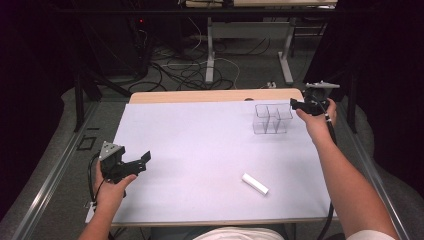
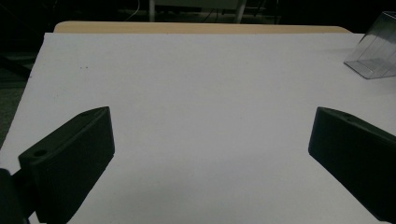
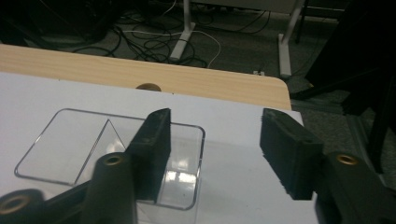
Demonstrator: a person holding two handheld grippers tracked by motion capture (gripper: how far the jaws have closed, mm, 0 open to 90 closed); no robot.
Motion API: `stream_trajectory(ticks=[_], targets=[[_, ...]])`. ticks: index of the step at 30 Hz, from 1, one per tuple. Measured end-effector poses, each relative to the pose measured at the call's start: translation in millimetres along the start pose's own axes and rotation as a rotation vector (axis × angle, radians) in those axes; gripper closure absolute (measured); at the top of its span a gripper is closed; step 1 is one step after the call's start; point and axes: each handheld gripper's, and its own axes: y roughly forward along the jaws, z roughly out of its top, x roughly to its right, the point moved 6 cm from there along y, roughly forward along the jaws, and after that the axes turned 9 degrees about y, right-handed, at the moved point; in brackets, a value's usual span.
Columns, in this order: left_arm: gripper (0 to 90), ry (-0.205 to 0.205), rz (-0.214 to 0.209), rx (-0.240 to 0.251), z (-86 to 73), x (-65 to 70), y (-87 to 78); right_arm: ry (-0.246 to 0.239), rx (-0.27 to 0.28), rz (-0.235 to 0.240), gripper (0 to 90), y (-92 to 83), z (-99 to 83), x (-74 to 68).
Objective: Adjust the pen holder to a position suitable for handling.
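High view: right gripper (image 1: 295, 105) is hovering in the upper right of the frame, right beside the clear divided box (image 1: 272, 118), which is sitting on the white sheet (image 1: 200, 150) toward the far right part of the table. Gripper's tips are pointing left at the box's right rim; can't tell from this view if they're touching it.

Right gripper view: jaws are standing abt half apart, w/ nothing pinched btwn them. The left jaw is sitting over the box's near-right compartment (image 3: 180, 182), low centre of the frame; the right jaw is hanging outside the box wall, over bare sheet. Gap btwn them is showing sheet only. The box (image 3: 70, 144) is spreading toward the lower left, its divider showing as a slanted line. Wooden table edge (image 3: 140, 72) is running across the upper half, floor cables behind.

Left gripper (image 1: 137, 162) is resting at the lower left of the high view, held in the left hand (image 1: 107, 187), at the sheet's left edge, well apart from the box. Left gripper view: jaws are standing wide, nothing btwn them, just sheet; a corner of the box (image 2: 376, 51) is peeking in at the upper right.

A white stick-like piece (image 1: 255, 183) is lying on the sheet, lower centre-right of the high view, well apart from both grippers.
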Motion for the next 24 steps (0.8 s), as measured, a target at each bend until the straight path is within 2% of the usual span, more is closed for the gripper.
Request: stream_trajectory(ticks=[2,4,7,11,15,21,24], targets=[[0.4,-0.001,0.0,0.0,-0.1,0.1,0.3,0.001,0.0,-0.001,51.5,3.6,0.0,2.7],[0.5,-0.006,0.0,0.003,-0.1,0.3,1.4,0.004,-0.002,0.005,52.0,6.1,-0.6,3.1],[0.5,-0.001,-0.003,-0.006,-0.9,0.2,2.0,-0.024,-0.022,-0.016,57.2,13.4,-2.9,7.6],[0.6,-0.006,-0.003,-0.009,-1.8,0.2,3.2,0.001,-0.066,-0.022,63.7,20.2,-7.8,11.9],[0.9,-0.004,0.0,-0.011,-2.5,-1.0,3.8,-0.009,-0.098,-0.043,72.3,26.0,-11.3,16.7],[1.1,-0.009,0.005,-0.021,-4.4,-1.6,4.6,-0.009,-0.125,-0.03,81.5,36.0,-16.0,19.4],[1.1,-0.009,0.008,-0.022,-4.6,-1.9,4.7,0.011,-0.141,-0.022,86.5,39.7,-18.5,20.3]])
